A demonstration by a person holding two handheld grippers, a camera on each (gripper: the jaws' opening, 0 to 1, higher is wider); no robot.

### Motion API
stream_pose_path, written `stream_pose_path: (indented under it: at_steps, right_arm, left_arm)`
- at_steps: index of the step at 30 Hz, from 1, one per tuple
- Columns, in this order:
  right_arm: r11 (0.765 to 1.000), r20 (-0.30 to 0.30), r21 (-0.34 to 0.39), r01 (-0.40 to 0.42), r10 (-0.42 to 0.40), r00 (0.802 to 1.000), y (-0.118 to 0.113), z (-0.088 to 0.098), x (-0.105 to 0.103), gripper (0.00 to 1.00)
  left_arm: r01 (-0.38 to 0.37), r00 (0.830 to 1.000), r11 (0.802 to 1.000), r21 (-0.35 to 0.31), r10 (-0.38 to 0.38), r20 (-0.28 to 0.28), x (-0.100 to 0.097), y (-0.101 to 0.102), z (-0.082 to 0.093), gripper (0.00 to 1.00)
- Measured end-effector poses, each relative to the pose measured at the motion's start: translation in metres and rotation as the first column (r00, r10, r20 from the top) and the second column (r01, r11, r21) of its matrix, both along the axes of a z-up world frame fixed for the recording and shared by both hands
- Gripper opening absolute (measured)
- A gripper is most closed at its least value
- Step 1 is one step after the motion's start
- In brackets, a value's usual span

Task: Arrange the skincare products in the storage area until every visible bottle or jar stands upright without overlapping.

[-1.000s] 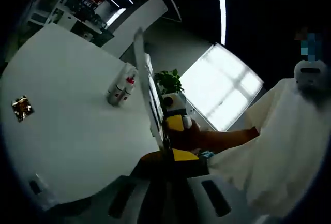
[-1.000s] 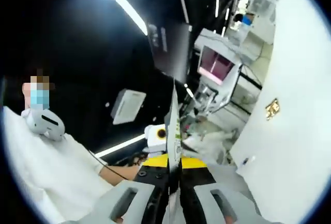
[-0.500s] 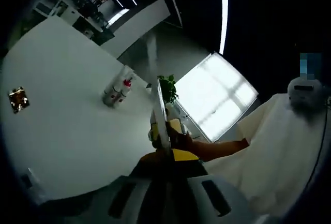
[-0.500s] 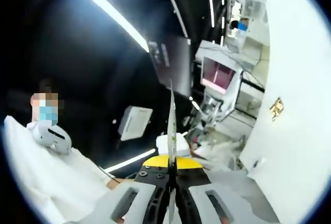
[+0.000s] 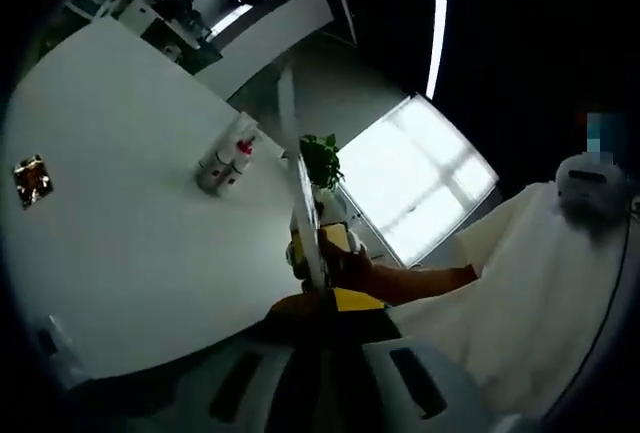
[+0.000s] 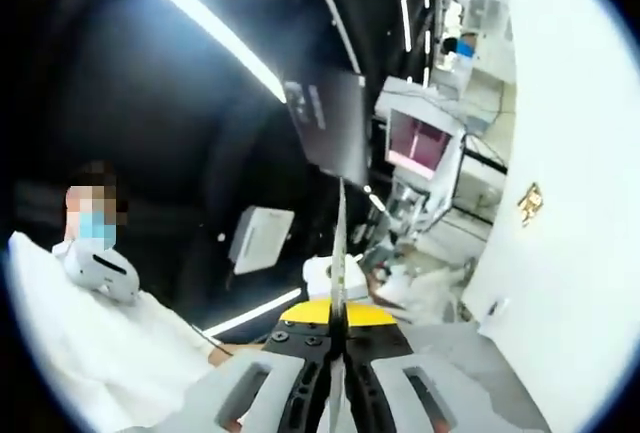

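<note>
Left gripper [image 5: 312, 253]: jaws pressed together, nothing between. Right gripper [image 6: 338, 253]: likewise closed, empty. Small white bottles with red caps [image 5: 226, 159], apparently upright, clustered on round white table [image 5: 120, 233], well apart from both grippers.

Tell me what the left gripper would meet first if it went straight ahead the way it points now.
Probably the other gripper, held by a hand just beyond the left gripper's closed jaws. The bottles on the white table lie off to the side, though depth is unclear.
</note>
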State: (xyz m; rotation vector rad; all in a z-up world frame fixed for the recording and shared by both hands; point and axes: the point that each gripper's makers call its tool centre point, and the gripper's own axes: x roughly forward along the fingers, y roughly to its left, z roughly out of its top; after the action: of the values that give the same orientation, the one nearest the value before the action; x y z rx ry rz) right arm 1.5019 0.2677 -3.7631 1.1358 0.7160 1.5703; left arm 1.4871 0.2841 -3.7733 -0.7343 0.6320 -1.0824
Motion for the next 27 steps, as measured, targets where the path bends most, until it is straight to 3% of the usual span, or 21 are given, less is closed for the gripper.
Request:
stream_pose_path:
  at_steps: [2, 3, 5, 11, 14, 17, 22, 27]
  right_arm:
    - [0.997, -0.010, -0.022, -0.067, 0.067, 0.998, 0.002, -0.003, -0.013, 0.08]
    - [0.998, 0.011, -0.030, -0.061, 0.061, 0.998, 0.002, -0.004, -0.013, 0.01]
    - [0.998, 0.052, -0.045, -0.048, 0.050, 0.997, 0.002, -0.006, -0.013, 0.01]
    - [0.997, 0.049, -0.069, -0.020, 0.023, 0.999, 0.003, -0.012, -0.008, 0.00]
    - [0.995, 0.061, -0.093, 0.025, -0.019, 0.998, 0.004, -0.019, 0.000, 0.00]
    - [0.993, 0.057, -0.103, 0.058, -0.052, 0.997, 0.002, -0.023, 0.008, 0.00]
    - [0.984, 0.083, -0.153, 0.090, -0.077, 0.993, -0.003, -0.032, 0.020, 0.00]
    - [0.969, 0.091, -0.210, 0.128, -0.111, 0.990, -0.009, -0.043, 0.033, 0.00]
  left_arm:
    - [-0.019, 1.000, 1.000, -0.020, 0.019, -0.002, 0.003, 0.003, 0.003, 0.00]
    - [-0.017, 1.000, 1.000, -0.017, 0.017, 0.001, 0.003, 0.003, 0.003, 0.00]
    - [-0.014, 1.000, 1.000, -0.009, 0.014, 0.006, 0.002, 0.001, 0.002, 0.00]
    - [-0.044, 0.998, 0.999, 0.026, 0.043, 0.035, 0.007, 0.002, -0.002, 0.00]
    - [-0.104, 0.990, 0.989, 0.105, 0.093, 0.108, 0.016, 0.007, -0.010, 0.04]
    - [-0.117, 0.987, 0.974, 0.194, 0.093, 0.130, 0.017, 0.006, -0.023, 0.09]
    - [-0.123, 0.986, 0.937, 0.326, 0.077, 0.150, 0.017, 0.002, -0.044, 0.16]
    - [-0.165, 0.970, 0.857, 0.489, 0.053, 0.235, 0.020, 0.002, -0.064, 0.20]
